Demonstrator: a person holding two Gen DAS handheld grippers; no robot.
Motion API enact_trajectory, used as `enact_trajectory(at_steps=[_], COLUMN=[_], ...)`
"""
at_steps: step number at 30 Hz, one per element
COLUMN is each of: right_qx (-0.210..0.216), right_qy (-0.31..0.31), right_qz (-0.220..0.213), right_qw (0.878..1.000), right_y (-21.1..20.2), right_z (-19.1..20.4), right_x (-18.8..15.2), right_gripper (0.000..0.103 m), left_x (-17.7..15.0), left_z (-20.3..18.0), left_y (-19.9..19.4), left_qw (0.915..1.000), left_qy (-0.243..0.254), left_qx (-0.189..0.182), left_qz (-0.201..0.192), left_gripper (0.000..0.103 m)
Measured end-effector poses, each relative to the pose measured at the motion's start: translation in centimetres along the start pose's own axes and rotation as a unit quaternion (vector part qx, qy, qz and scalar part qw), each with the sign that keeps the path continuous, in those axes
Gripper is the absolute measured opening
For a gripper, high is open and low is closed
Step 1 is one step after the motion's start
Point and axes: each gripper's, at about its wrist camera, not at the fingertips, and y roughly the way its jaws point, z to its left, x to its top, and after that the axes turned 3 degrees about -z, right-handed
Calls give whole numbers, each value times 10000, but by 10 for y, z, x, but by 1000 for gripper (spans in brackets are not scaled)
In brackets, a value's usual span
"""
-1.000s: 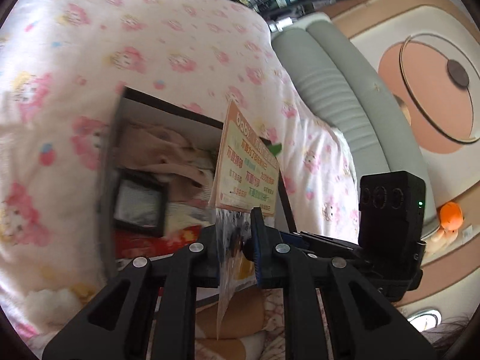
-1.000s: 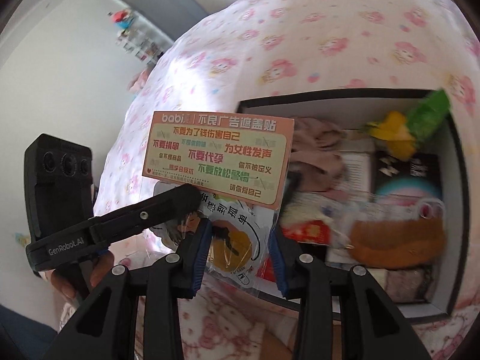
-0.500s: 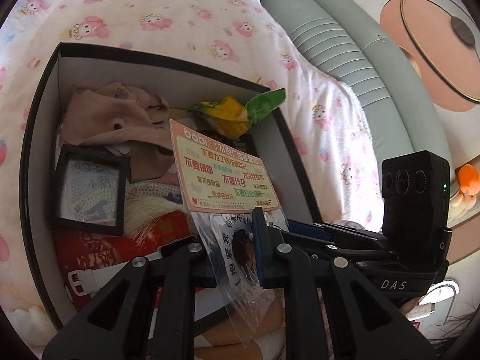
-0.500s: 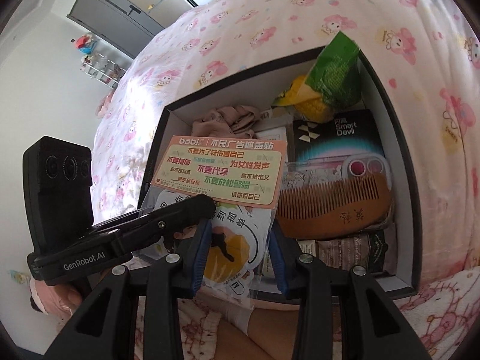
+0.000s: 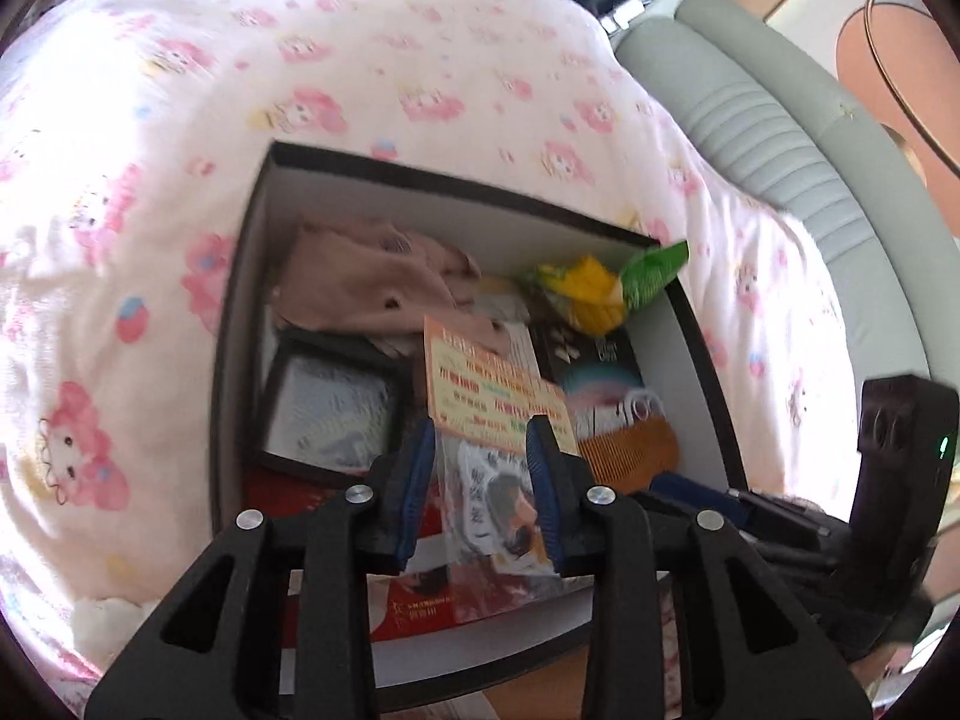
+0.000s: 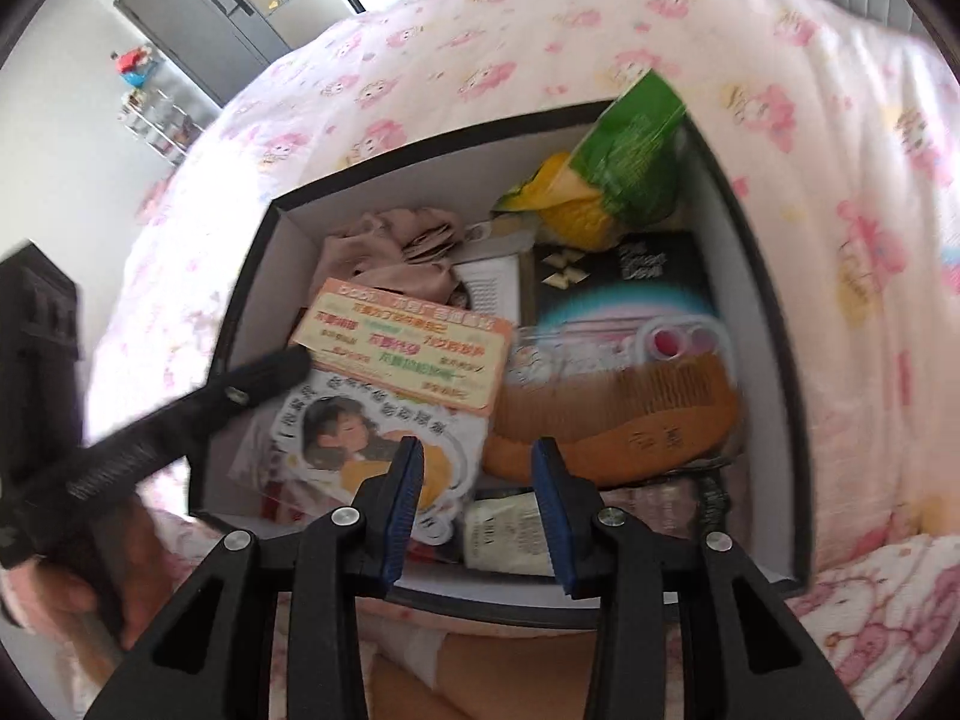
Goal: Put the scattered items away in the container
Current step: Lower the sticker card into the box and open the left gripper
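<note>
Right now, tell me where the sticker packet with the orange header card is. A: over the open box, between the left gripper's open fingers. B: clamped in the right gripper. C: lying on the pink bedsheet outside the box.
A: the sticker packet sits between the left gripper's parted fingers above the box; the right gripper is open and empty.

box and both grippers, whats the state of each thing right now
box: open, no lid in view, nearly full
sticker pack: inside the box, lying over other items, not gripped
left gripper: open, pack seen between its fingers
right gripper: open, holding nothing
wooden comb: lying flat in the box
green and yellow snack bag: leaning in the far corner, sticking above the rim
</note>
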Motion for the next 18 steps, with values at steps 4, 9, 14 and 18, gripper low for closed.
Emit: enact_trajectory(at_steps=[4,9,14,18], right_qx=[18,-70,-154,-354], right_qy=[-137,-273,-295,-277], right_qz=[204,386,392,299], right_qw=[9997,9989,9987,9985], right_y=[16,30,31,24], right_z=[10,16,17,15], right_x=[-2,-3,0,-2], right_gripper=[34,35,35,35], left_x=[-4,-11,-5,-8], left_z=[-10,-7,-6,-5], left_y=[12,32,17,31], left_qw=[9991,9953,9982,9953], left_qy=[212,268,268,309], left_qx=[-110,422,192,401], left_qz=[348,830,491,822], left_gripper=[29,29,29,30])
